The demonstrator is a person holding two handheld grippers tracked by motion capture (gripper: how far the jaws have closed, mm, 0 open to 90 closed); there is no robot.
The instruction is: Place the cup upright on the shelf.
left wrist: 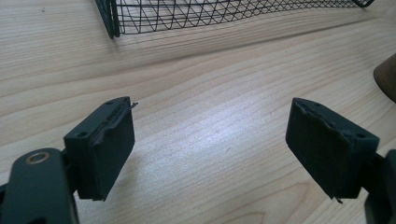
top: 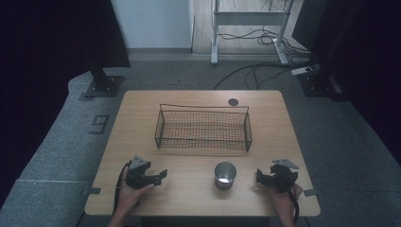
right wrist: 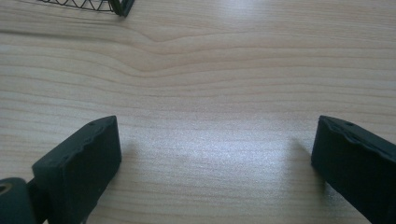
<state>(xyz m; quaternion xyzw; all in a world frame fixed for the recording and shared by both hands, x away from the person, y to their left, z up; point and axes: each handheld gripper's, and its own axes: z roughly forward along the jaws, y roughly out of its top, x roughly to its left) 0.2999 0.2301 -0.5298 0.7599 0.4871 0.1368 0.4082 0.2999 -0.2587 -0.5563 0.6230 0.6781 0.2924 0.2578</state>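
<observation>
Cup [top: 225,175] stands upright w/ its mouth facing up, near the front edge of the table [top: 142,109], between the two grippers. It's shiny metal, round, looks empty. One cup, one black wire basket [top: 203,128] behind it. Left gripper [top: 161,176] and right gripper [top: 259,176] both have jaws spread wide (nothing but bare wood between them), resting apart from the cup.

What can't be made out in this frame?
- Metal cup: in the high view its inside is too small and glary to tell if it's empty.
- Brown shape: cut off by the left gripper view's right edge.
- Wire basket: the right gripper view's top edge leaves just a corner.
</observation>
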